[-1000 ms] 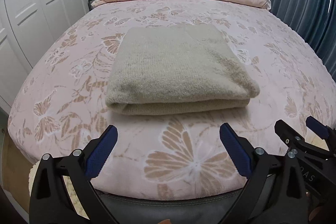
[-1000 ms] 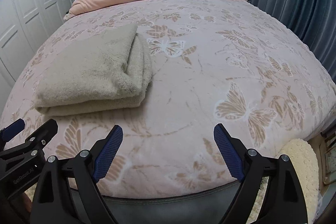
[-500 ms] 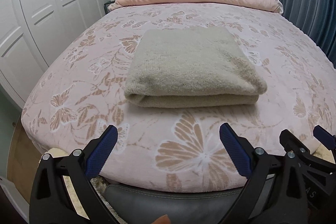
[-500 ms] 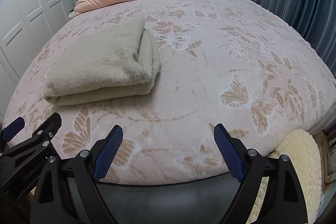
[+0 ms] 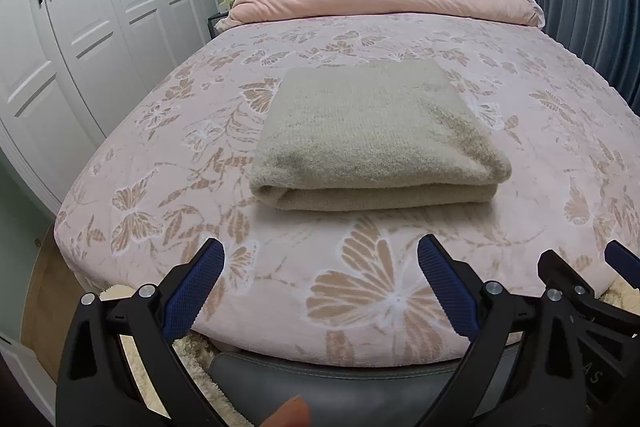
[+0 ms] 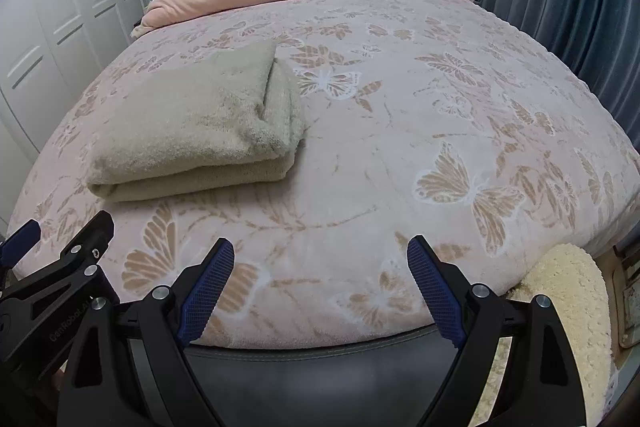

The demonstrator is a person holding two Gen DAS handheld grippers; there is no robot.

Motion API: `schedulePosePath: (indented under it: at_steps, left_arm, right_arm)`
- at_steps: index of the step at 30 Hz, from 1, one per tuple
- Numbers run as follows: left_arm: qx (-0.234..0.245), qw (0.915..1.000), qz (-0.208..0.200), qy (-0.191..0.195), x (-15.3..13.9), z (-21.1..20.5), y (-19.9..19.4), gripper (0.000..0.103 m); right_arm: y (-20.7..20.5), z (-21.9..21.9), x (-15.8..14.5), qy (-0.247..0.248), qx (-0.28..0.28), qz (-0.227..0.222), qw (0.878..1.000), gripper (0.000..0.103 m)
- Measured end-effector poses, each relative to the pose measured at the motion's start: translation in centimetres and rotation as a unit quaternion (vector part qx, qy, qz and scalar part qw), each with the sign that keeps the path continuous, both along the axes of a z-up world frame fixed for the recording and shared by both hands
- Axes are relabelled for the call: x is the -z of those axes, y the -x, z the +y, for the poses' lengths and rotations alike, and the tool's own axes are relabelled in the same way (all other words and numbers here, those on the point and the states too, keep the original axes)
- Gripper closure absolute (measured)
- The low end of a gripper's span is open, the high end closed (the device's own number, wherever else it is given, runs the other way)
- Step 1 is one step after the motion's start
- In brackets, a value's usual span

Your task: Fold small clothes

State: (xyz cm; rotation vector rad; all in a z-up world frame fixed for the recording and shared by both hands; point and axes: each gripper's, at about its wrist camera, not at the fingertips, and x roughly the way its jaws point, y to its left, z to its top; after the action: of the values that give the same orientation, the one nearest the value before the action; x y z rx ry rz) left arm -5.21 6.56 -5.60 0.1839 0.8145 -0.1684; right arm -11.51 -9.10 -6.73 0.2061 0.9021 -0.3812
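**Beige knit lies folded, both tongs free**

Pink butterfly-print bed (image 5: 168,163) carries everything. On it, toward the foot, the beige knit garment (image 5: 372,131) sits as a neat folded stack. Short of the garment, the left tongs (image 5: 320,291) and right tongs (image 6: 320,287) gape, gripping nothing. The fold looks complete; next likely means fetching another piece.

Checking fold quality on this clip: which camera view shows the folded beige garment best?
The left wrist view: the folded beige garment lies centred and head-on, showing its top and front fold. The right wrist view puts it off to the left, seen obliquely, though it reveals the stacked layers along its right side.
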Motion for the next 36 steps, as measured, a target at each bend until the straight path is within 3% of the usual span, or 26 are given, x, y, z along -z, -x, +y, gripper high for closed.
schedulePosePath:
  at_steps: [14, 23, 36]
  left_arm:
    - [-0.002, 0.9999, -0.014, -0.006, -0.4, 0.3, 0.5, 0.009]
    - [0.004, 1.0, -0.007, -0.002, -0.2, 0.1, 0.4, 0.017]
    - [0.002, 1.0, -0.004, -0.007, 0.0, 0.1, 0.3, 0.017]
  right_arm:
    - [0.2, 0.6, -0.6, 0.021, -0.001, 0.0, 1.0, 0.017]
    - [0.3, 1.0, -0.6, 0.024, -0.001, 0.002, 1.0, 0.017]
    - [0.3, 1.0, -0.4, 0.024, -0.001, 0.004, 1.0, 0.017]
